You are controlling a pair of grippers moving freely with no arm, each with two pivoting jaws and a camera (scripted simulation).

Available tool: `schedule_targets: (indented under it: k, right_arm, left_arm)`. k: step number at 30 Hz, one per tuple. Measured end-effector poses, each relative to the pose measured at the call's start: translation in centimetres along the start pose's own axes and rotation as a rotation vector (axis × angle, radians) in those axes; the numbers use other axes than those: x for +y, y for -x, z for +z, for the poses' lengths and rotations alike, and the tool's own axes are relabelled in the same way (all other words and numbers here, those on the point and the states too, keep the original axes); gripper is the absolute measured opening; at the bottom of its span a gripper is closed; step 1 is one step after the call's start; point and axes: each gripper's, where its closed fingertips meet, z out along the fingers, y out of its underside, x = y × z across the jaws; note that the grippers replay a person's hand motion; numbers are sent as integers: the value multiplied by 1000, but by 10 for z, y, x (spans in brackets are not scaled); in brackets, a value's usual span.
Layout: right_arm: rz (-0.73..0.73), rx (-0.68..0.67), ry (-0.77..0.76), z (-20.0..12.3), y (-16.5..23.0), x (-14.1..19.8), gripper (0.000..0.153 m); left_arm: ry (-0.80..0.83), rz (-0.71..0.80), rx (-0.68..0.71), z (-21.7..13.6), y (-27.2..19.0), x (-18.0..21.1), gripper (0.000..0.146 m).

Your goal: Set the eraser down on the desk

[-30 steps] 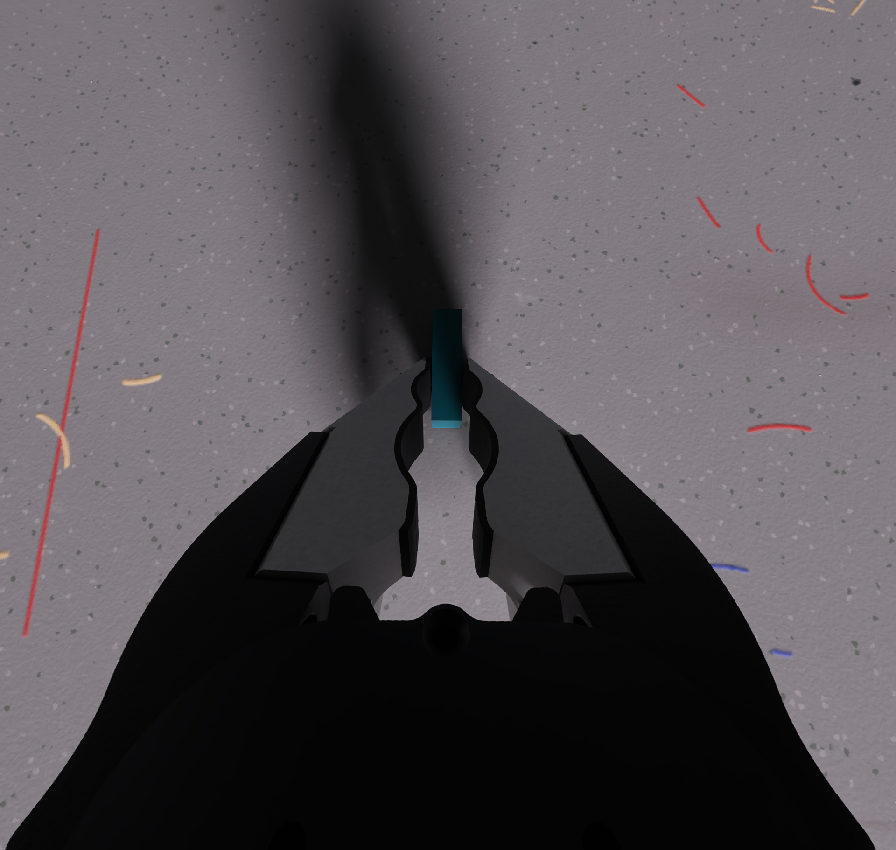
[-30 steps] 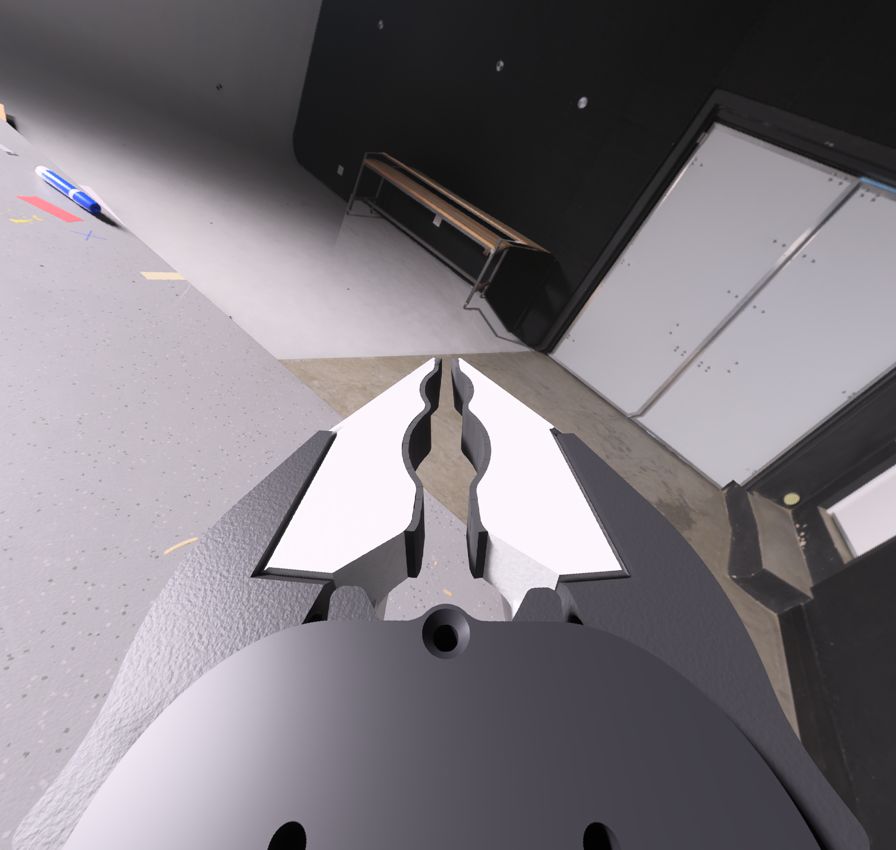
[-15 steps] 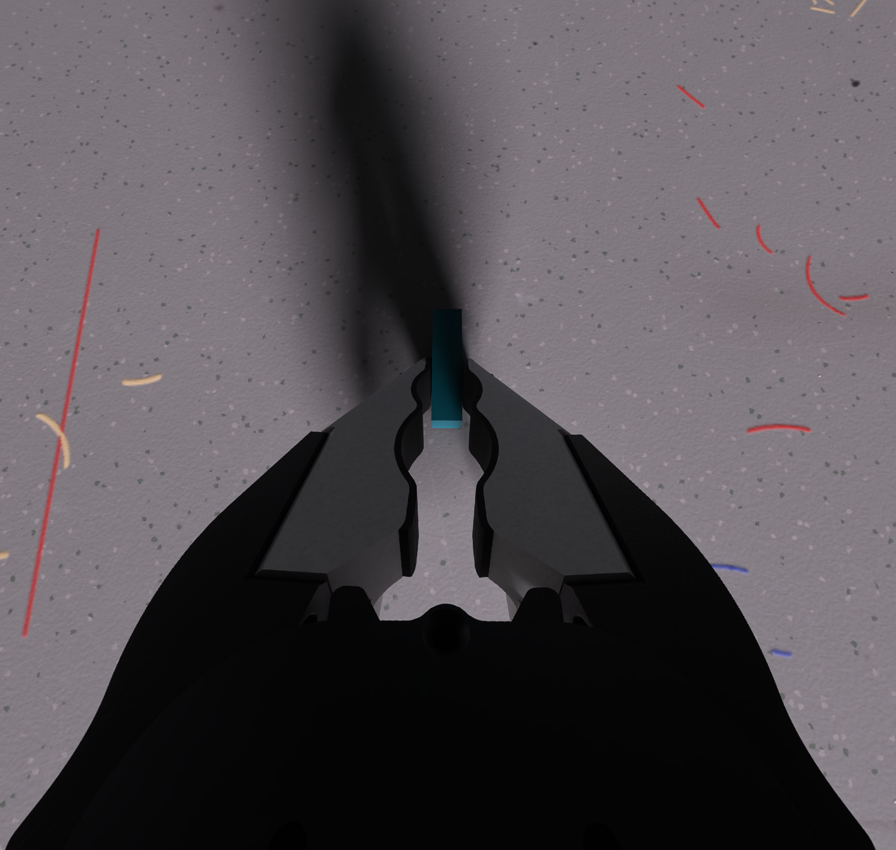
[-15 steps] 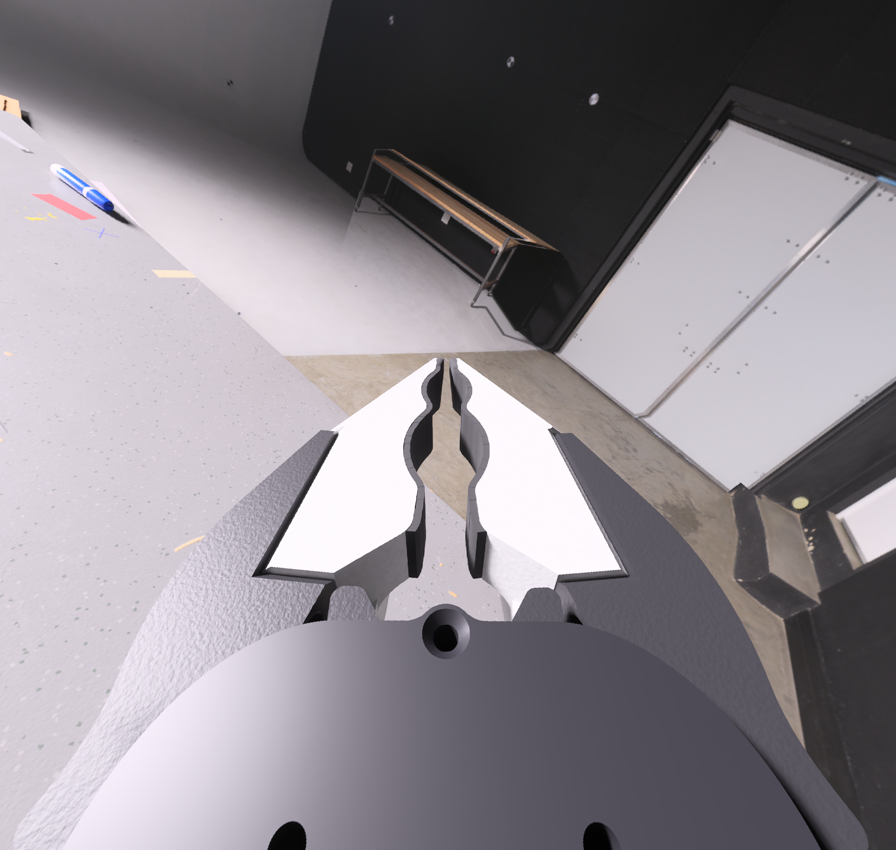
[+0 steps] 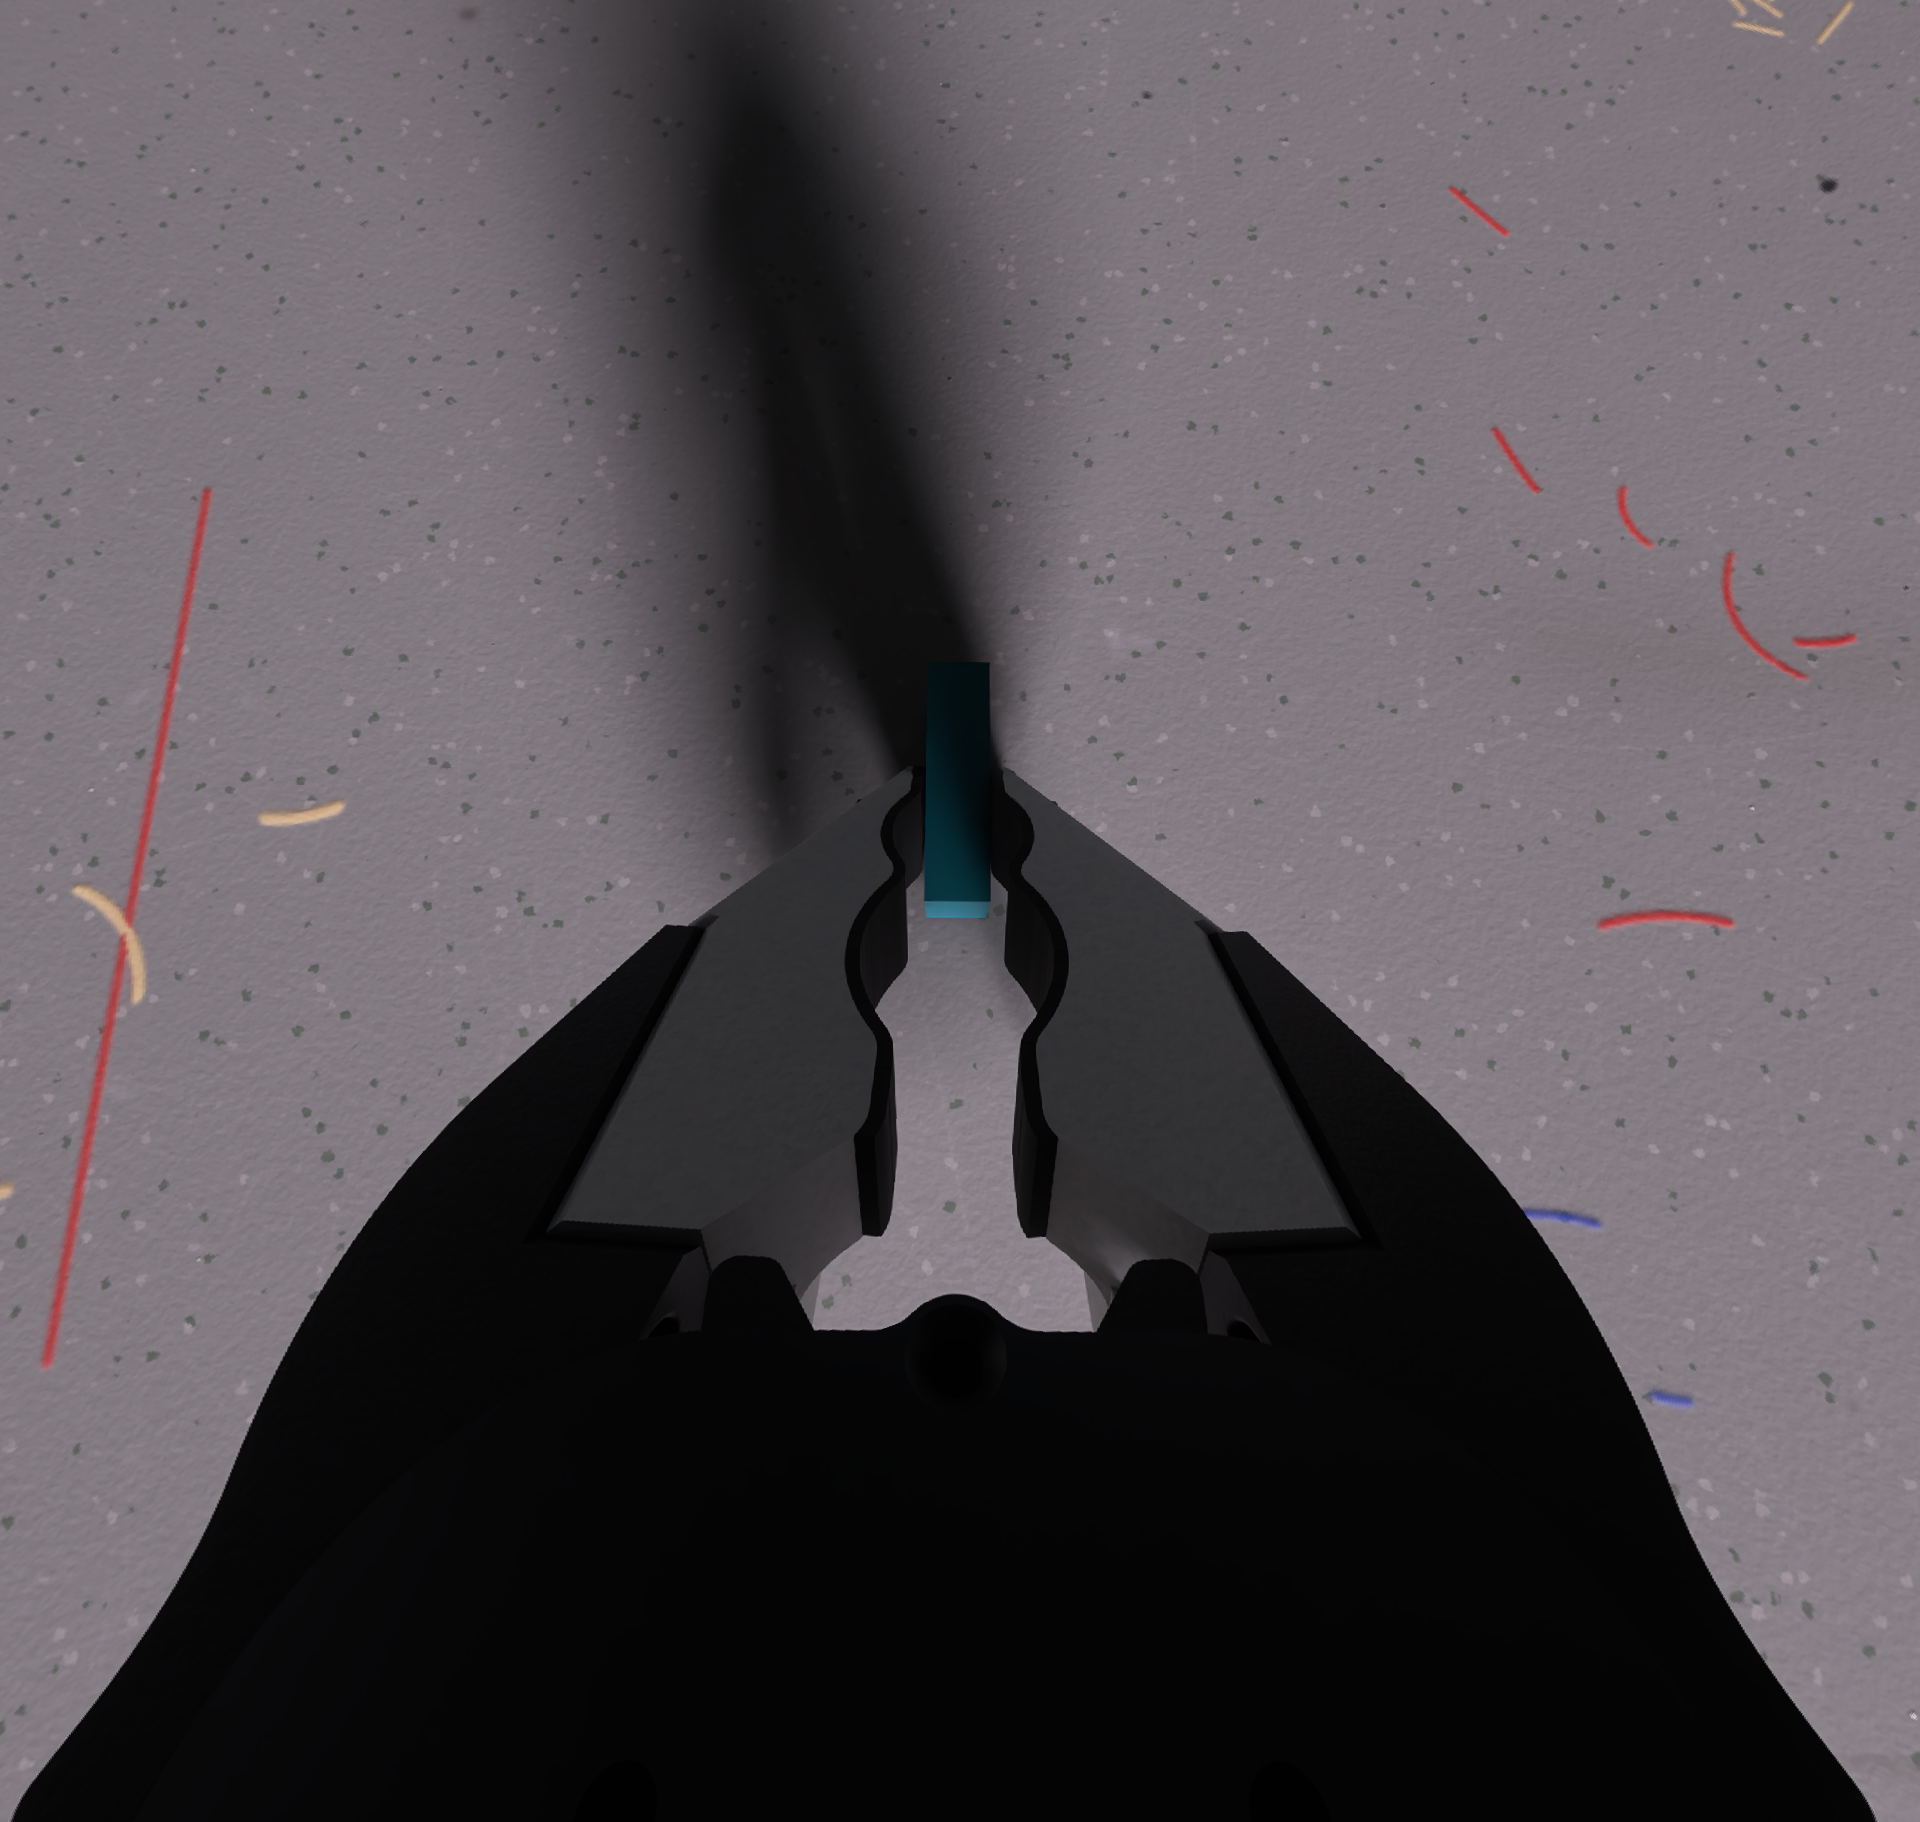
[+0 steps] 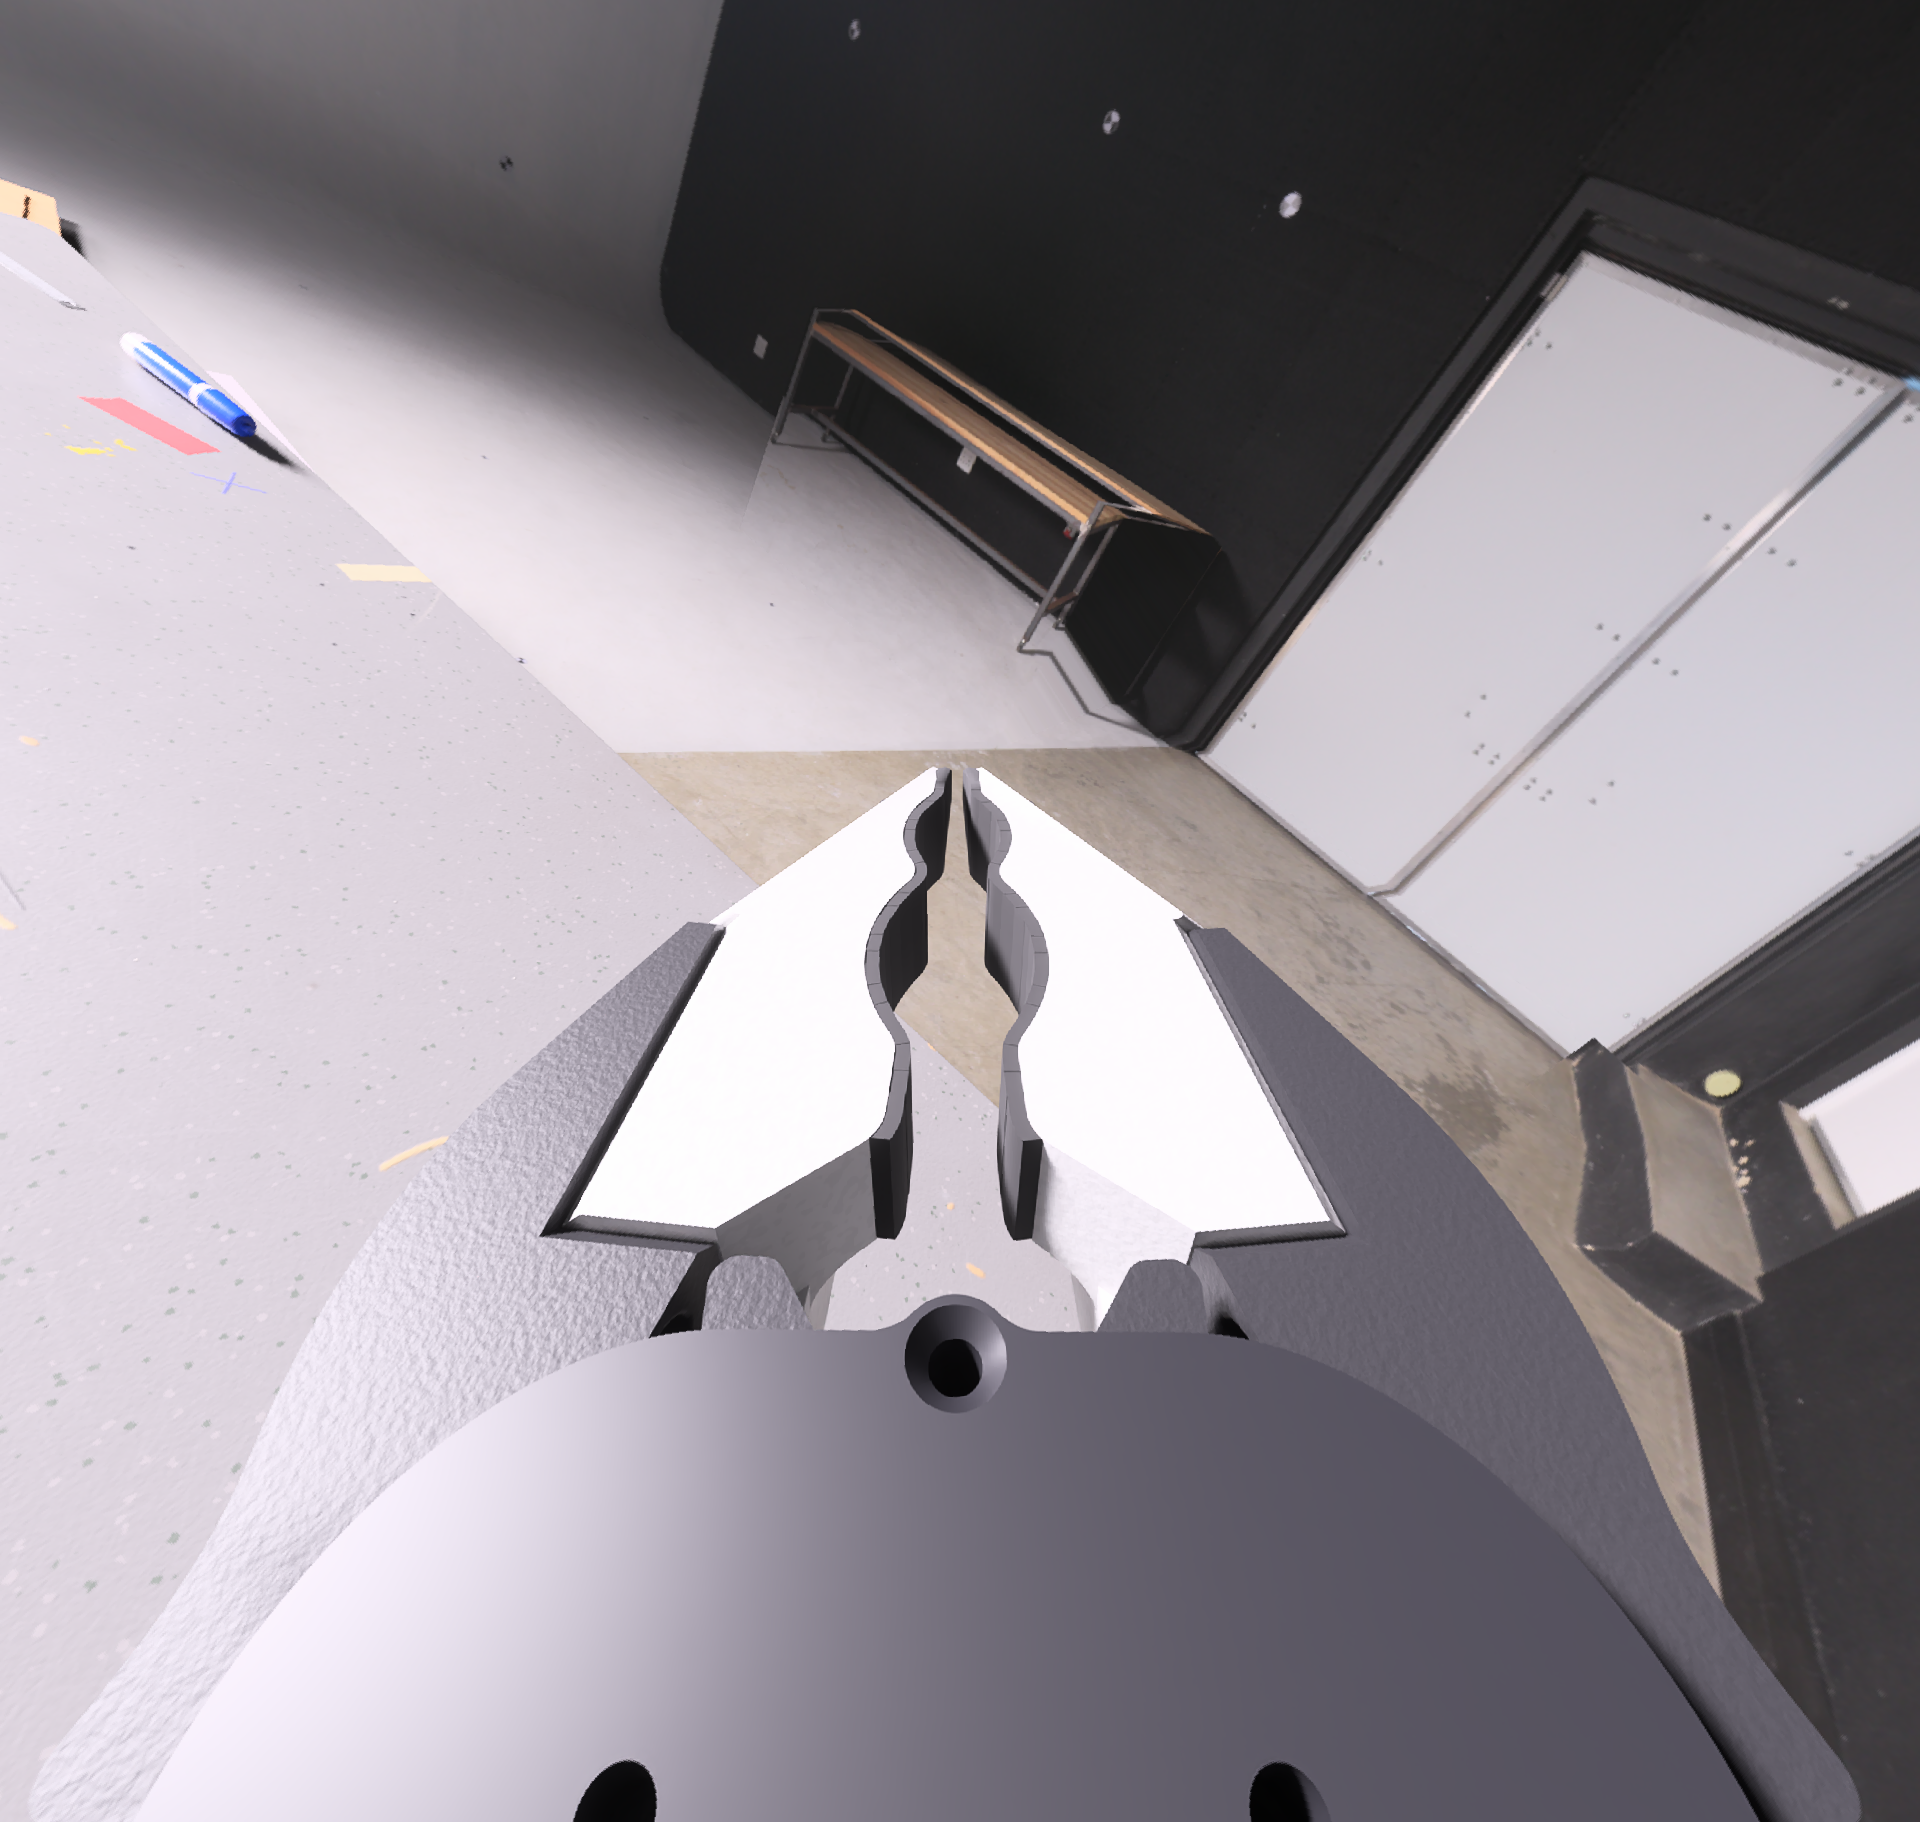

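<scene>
My left gripper points straight down at the grey speckled desk top, and its jaws are clamped on the small teal rectangular block eraser. The eraser sits at the centre of the left wrist view, pinched right at the fingertips. Its long axis runs along my fingers, toward the top of the frame, so one end pokes out past the tips and the paler end face shows in the gap between the fingers.

That is the relation the coming move turns on: the eraser's far end leads toward the desk, ahead of my tips. A dark shadow stretches from the eraser's far end up to the top of the frame. Whether that end already touches the surface I cannot tell from here. I judge that a short lowering and then parting of the jaws remains; released end-on, the eraser may tip over flat.

Thin red scribble marks lie at the right of the frame and a long red line at the left, both well apart from the eraser.

My right gripper carries nothing. Its jaws are almost together with a thin slit between the tips, and it aims past the desk edge at the tan floor. A blue marker pen lies on the desk at the upper left of that view. The left gripper alone has the eraser.
</scene>
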Motion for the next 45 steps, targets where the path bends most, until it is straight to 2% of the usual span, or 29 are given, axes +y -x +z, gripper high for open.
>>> schedule_targets:
  k: [45]
  right_arm:
    - [-21,-35,1,7,15,-4,2]
  left_arm:
    - [0,1,-1,-1,0,1,11]
